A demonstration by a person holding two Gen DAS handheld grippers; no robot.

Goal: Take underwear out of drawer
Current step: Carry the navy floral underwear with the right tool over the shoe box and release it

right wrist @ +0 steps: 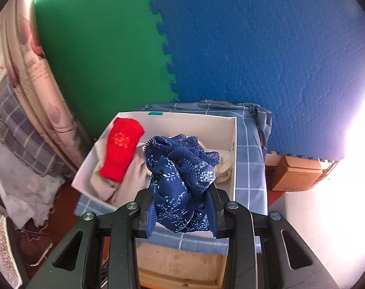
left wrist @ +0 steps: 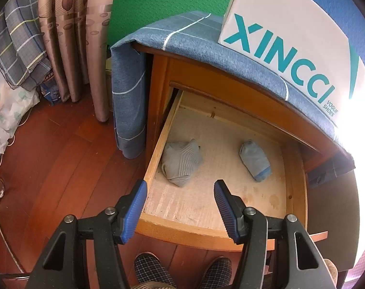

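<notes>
The right hand-held gripper (right wrist: 181,213) clamps the soft, light navy lace-trimmed floral underwear (right wrist: 182,180) securely mid-bunch, while the left hand-held gripper (left wrist: 180,207) gapes half-open, empty.

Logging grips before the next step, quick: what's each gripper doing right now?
Left gripper: open, empty, above the drawer.
Right gripper: shut on blue underwear, over the white box.
</notes>
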